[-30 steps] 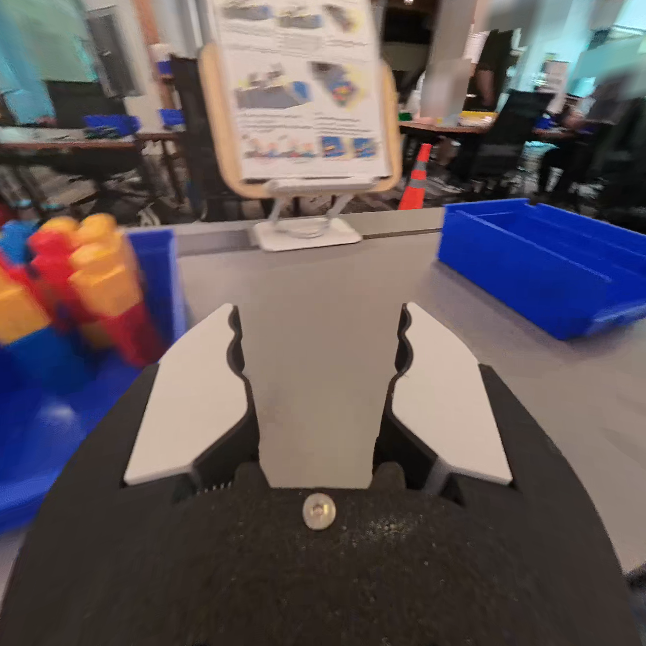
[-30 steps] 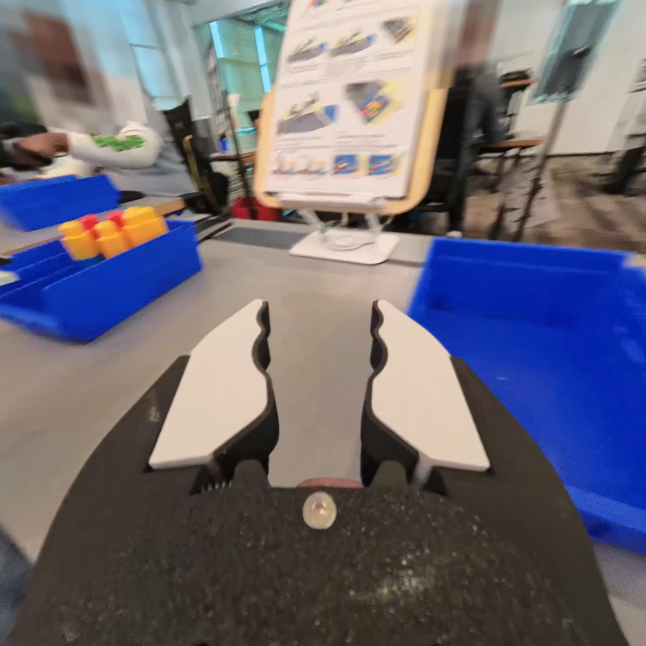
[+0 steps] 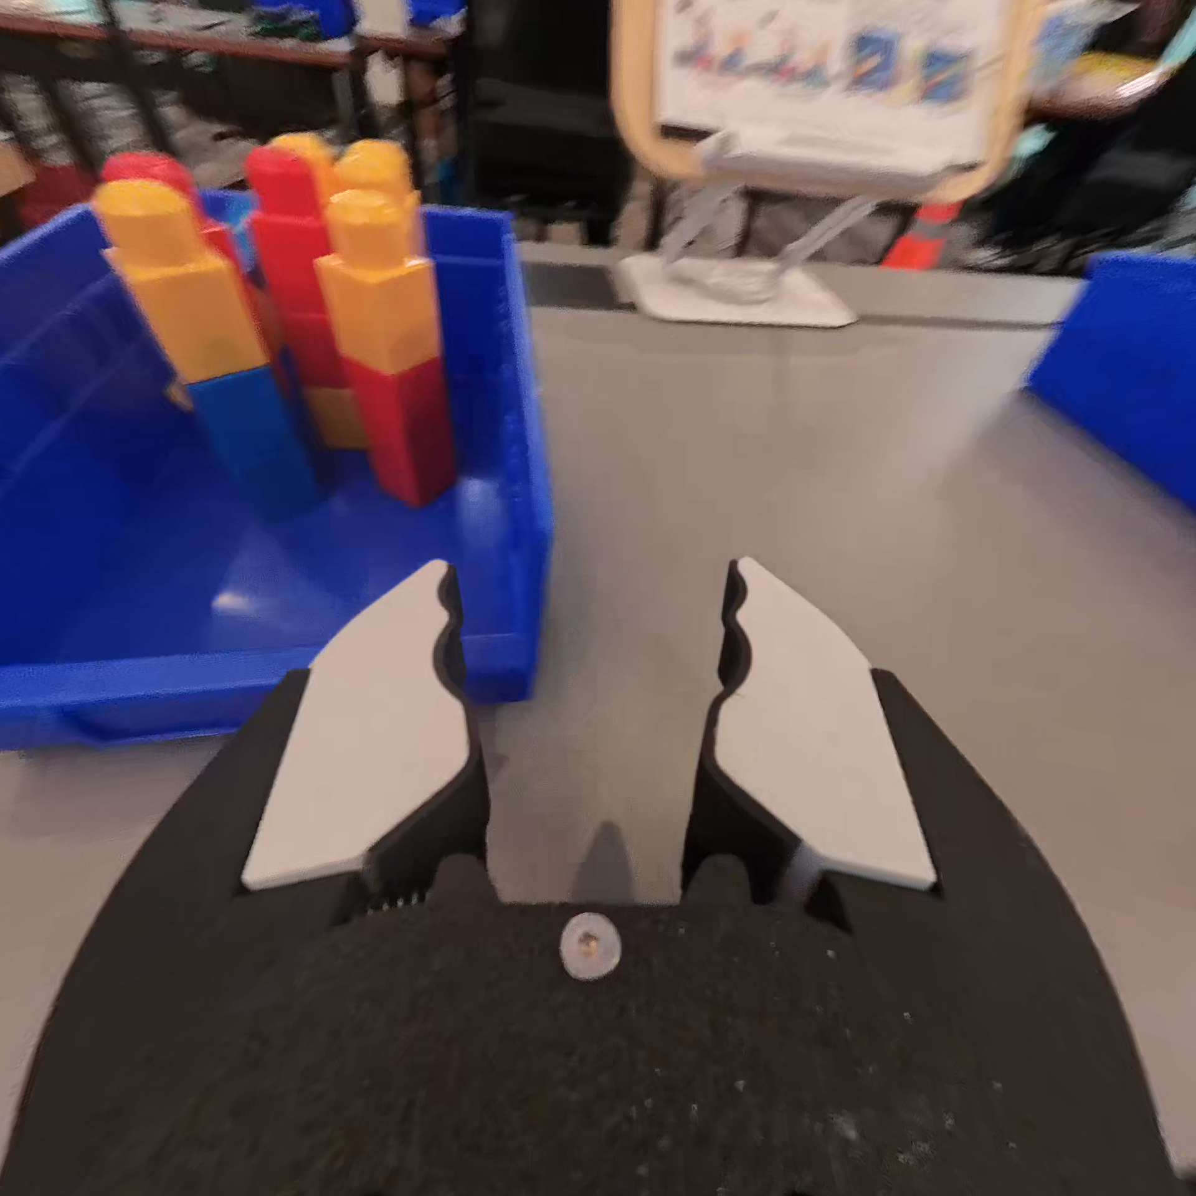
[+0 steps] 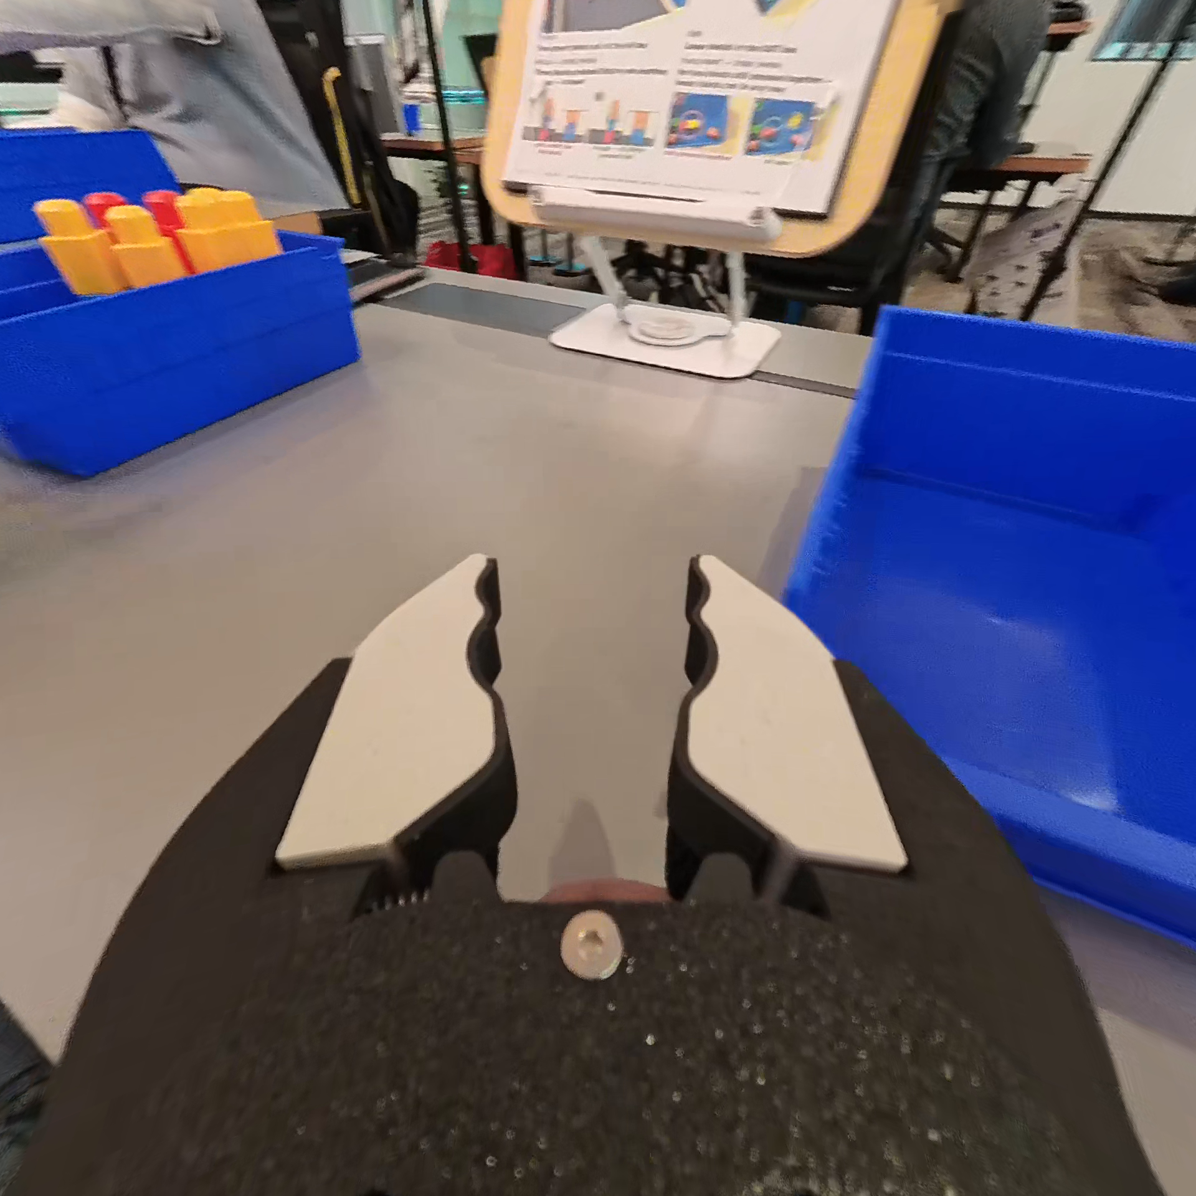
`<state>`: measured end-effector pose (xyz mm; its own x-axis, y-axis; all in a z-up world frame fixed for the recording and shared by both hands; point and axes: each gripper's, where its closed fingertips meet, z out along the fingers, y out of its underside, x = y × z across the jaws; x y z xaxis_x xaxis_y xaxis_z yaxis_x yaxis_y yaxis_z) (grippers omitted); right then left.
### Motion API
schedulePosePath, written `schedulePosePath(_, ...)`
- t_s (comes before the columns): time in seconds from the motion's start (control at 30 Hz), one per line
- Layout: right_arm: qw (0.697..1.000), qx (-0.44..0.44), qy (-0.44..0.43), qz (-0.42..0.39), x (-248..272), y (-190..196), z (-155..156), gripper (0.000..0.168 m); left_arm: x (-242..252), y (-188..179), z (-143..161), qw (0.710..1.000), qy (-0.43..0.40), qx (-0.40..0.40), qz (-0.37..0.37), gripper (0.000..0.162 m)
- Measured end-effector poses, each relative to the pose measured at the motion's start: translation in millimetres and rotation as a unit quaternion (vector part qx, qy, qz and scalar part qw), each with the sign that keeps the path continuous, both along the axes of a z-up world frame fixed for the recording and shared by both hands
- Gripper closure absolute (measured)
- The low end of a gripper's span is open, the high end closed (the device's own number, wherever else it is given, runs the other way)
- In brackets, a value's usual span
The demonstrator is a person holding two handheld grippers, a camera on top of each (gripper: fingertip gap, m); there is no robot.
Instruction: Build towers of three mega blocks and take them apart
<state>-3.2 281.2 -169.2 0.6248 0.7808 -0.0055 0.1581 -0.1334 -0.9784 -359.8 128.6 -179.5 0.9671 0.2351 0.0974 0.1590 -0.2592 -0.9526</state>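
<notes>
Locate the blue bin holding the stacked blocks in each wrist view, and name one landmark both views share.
Left wrist view: blue bin fills the left side, close beside the left gripper.
Right wrist view: the same bin sits far off at upper left.
Shared landmark: the white stand at the table's far edge.

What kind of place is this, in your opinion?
Probably a shared workroom or lab set up for recording: a grey table with blue bins of blocks, an instruction sheet on a stand, and more desks behind.
</notes>
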Motion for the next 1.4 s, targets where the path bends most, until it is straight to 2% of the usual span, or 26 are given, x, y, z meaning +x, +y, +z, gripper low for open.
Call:
schedulePosePath(0.17,0.999,-0.005,-0.002,-0.038,37,11,-9,0.113,28,-22,5,0.998,-0.017,0.040,-0.035,0.090)
schedulePosePath(0.4,0.999,-0.025,-0.016,0.011,17,-2,-23,0.113,34,-19,-1,0.997,-0.037,0.023,-0.067,0.089)
schedulePosePath(0.83,0.999,-0.019,-0.030,0.029,9,-10,-26,0.114,20,-21,4,0.995,-0.071,0.040,-0.053,0.091)
schedulePosePath(0.9,0.999,-0.027,-0.018,0.029,9,-10,-25,0.115,4,-21,13,0.997,-0.057,0.040,-0.020,0.094)
schedulePosePath(1.0,0.998,-0.051,0.010,0.039,6,-14,-22,0.115,-54,-24,36,0.995,-0.002,-0.004,0.099,0.096)
schedulePosePath(1.1,0.997,-0.056,0.015,0.044,4,-16,-22,0.116,-97,-7,47,0.984,-0.015,-0.082,0.155,0.094)
schedulePosePath(1.17,0.999,-0.024,-0.017,0.039,4,-16,-22,0.117,-125,12,43,0.975,-0.019,-0.123,0.182,0.090)
schedulePosePath(1.23,0.998,0.009,-0.047,0.039,2,-17,-22,0.116,-146,37,38,0.971,-0.043,-0.131,0.196,0.090)
schedulePosePath(1.4,0.997,0.009,-0.046,0.059,-6,-26,-22,0.116,-191,78,-3,0.952,-0.082,-0.183,0.232,0.092)
